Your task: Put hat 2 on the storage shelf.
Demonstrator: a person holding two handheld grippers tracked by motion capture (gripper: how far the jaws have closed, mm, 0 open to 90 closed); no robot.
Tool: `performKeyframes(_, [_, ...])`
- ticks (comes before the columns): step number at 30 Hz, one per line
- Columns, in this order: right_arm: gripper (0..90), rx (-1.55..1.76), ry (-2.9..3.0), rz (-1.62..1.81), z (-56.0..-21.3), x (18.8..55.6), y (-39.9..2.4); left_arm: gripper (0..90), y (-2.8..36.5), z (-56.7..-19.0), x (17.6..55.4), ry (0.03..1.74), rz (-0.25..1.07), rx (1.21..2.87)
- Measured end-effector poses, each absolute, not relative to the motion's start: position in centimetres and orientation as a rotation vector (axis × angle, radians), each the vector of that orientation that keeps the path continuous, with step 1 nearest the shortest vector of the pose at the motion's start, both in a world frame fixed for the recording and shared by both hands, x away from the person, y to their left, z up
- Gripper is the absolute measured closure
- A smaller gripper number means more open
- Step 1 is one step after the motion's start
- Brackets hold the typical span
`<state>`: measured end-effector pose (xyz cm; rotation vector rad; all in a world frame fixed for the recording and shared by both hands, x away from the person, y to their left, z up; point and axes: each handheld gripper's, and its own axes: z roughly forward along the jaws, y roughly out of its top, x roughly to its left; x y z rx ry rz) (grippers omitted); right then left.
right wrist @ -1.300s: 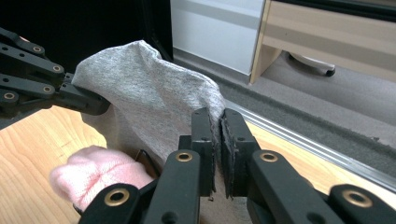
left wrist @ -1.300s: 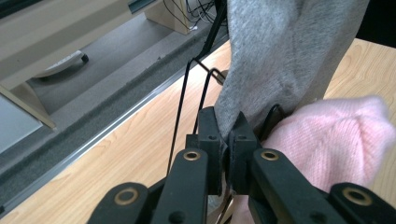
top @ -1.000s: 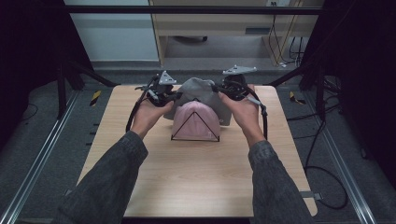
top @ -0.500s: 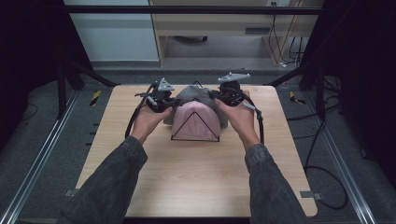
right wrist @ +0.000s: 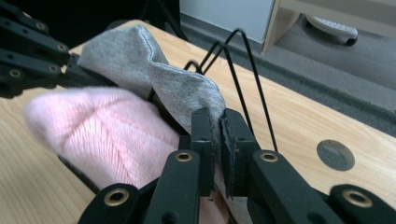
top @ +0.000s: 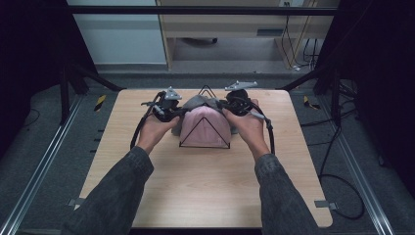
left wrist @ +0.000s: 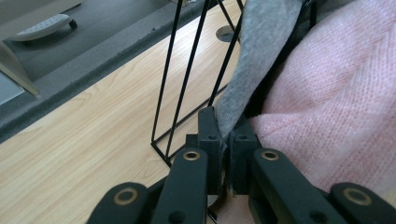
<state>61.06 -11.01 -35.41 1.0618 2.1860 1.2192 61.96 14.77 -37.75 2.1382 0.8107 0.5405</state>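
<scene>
While both arms reach in from the near edge of the table (top: 205,196), each hand holds one side of the grey cloth (top: 198,102) so it spreads evenly over the rack. Left gripper (top: 164,108): jaws pressed together, pinching the cloth's left edge. Right gripper (top: 240,104): jaws likewise closed on the right edge. Pink knit (top: 205,126): already draped over the front wire triangle of the rack (top: 205,145), mid-table. Grey cloth: stretched between the grippers just behind the knit, over the rear wire peaks, apparently to hang beside it. Change from the earlier frame: both grippers have sunk, and the cloth sits lower on the wires, its grip unchanged.
</scene>
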Motion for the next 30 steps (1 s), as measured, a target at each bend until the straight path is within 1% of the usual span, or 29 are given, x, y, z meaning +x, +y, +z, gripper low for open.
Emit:
performKeyframes(10, [84.5, 1.073, 2.212, 1.192, -36.4, 60.7, -10.8, 86.1, 14.7, -38.7, 61.7, 0.822, 0.527, 2.147])
performKeyframes(20, [83.5, 1.082, 2.21, 1.186, -36.4, 60.6, -10.7, 84.7, 14.7, -38.8, 61.5, 0.827, 0.525, 2.15])
performKeyframes(26, [81.4, 1.093, 2.212, 1.186, -36.5, 60.6, -10.7, 82.4, 14.9, -39.0, 61.3, 0.837, 0.528, 2.16])
performKeyframes(30, [76.4, 1.093, 2.215, 1.179, -36.5, 60.5, -10.6, 79.8, 14.9, -39.0, 61.1, 0.843, 0.536, 2.148])
